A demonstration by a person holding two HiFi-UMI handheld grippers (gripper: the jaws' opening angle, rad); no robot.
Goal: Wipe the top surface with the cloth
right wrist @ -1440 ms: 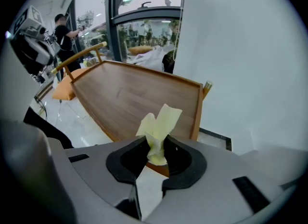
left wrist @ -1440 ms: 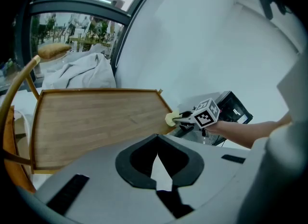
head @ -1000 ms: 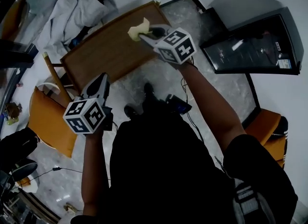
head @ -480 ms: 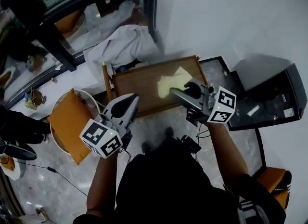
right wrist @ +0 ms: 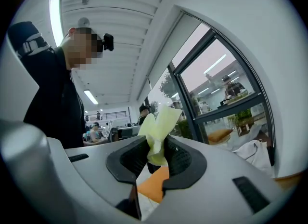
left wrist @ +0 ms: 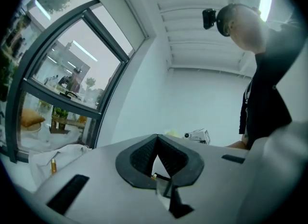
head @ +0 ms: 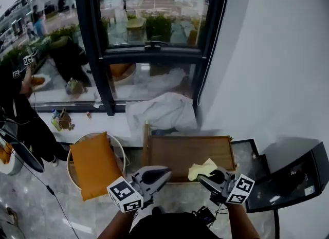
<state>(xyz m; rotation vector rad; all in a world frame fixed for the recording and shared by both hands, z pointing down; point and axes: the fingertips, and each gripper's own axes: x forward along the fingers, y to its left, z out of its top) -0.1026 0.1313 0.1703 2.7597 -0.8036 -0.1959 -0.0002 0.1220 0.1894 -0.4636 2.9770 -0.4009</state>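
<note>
Since half a second earlier: the head view has swung upward, so a dark-framed window now fills the upper picture, and both tongs have dropped to its bottom edge. Item: pale yellow cloth [head: 202, 169], small and crumpled, pinched in the right tongs [head: 203, 178]. In the right gripper view the tongs [right wrist: 158, 147] are closed on the cloth [right wrist: 159, 126], which stands up in a loose fold above the tips. In the head view it sits over the near edge of the surface, toward the near right corner; contact with the wood cannot be told. Handling, by judgement: light, soft and limp, not fragile; it should flatten under pressure and may bunch or slip out when dragged. A hold on a gathered fold, as now, suits it, with more of the cloth left free below for wiping. Item: left tongs [head: 165, 171], tips pressed together on nothing [left wrist: 157, 143], hanging off the near edge toward the near left corner. Item: brown rectangular wooden surface [head: 175, 153], bare apart from the cloth. Containers: none on the surface. Beside its left edge, a round white-rimmed seat [head: 120, 145] holds an orange cushion [head: 95, 165]. Beyond the far edge lies a heap of white fabric [head: 159, 112]. Off the right edge stands a black cabinet [head: 295, 173], contents not discernible.
</note>
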